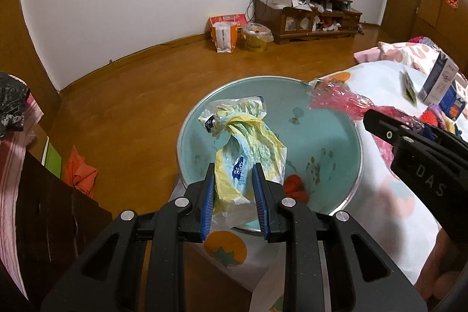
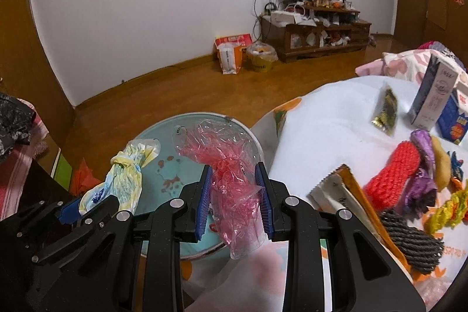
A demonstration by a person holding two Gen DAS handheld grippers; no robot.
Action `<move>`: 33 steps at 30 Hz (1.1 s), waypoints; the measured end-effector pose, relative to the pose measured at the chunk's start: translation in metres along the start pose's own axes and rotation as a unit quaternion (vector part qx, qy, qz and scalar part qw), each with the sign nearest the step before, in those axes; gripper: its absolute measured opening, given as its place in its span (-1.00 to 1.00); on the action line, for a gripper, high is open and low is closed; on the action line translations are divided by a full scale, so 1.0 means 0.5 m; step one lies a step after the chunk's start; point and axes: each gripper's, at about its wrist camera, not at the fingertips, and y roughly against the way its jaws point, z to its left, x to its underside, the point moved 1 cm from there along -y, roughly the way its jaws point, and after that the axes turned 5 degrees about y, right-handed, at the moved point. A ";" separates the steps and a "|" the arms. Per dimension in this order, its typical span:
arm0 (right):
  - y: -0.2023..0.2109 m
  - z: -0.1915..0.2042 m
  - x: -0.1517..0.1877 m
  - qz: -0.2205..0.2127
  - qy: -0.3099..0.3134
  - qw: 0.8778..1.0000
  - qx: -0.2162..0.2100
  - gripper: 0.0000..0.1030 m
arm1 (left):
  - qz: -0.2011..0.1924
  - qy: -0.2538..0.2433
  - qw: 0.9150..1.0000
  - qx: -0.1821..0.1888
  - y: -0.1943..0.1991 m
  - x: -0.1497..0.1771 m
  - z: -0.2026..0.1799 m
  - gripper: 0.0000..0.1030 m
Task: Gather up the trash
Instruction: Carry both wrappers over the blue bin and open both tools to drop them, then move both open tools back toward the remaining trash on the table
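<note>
My left gripper (image 1: 233,170) is shut on a crumpled yellow and white plastic wrapper (image 1: 245,142), holding it over a round light-blue basin (image 1: 336,125). That same wrapper (image 2: 122,180) and the left gripper's black body show at the lower left of the right wrist view. My right gripper (image 2: 234,170) is shut on a crumpled pink clear plastic bag (image 2: 231,180), above the basin's (image 2: 163,142) right rim. In the left wrist view the pink bag (image 1: 336,98) hangs over the basin's far right edge, ahead of the right gripper's black body.
A bed with a white fruit-print cover (image 2: 321,119) lies to the right, carrying cartons (image 2: 430,95), a small dark packet (image 2: 384,110), knitted toys (image 2: 392,180) and wrappers. A red item (image 1: 295,184) lies in the basin. On the wooden floor are orange cloth (image 1: 80,176), bags (image 1: 225,34) and a low cabinet (image 1: 310,19).
</note>
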 end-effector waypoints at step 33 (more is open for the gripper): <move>0.063 -0.034 -0.004 -0.015 -0.022 1.000 0.004 0.39 | -0.010 0.039 0.999 -0.034 0.043 0.008 0.002 0.50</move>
